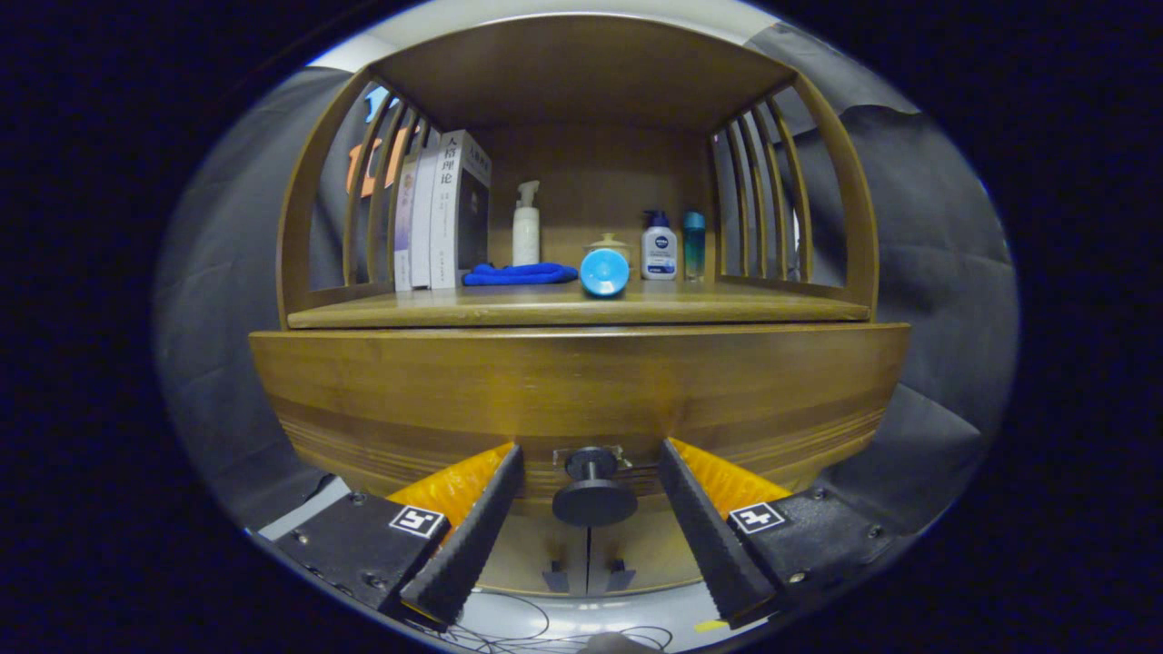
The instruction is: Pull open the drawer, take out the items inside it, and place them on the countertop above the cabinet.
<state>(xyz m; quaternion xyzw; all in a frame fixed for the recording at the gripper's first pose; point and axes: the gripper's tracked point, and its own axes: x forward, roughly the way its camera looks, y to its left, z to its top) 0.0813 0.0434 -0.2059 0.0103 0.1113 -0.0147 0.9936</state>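
A wooden cabinet faces me, its drawer front (581, 386) closed below the countertop (572, 309). The drawer's round dark knob (594, 490) sticks out between my two fingers, with a gap on each side of it. My gripper (591, 463) is open around the knob, its fingertips close to the drawer front. The drawer's contents are hidden.
On the countertop stand several books (445, 213), a white pump bottle (525, 227), a folded blue cloth (518, 273), a round blue object (604, 272), a small lidded jar (607, 245), a white bottle (659, 247) and a teal bottle (694, 243). Slatted wooden sides (763, 195) and a top shelf enclose it.
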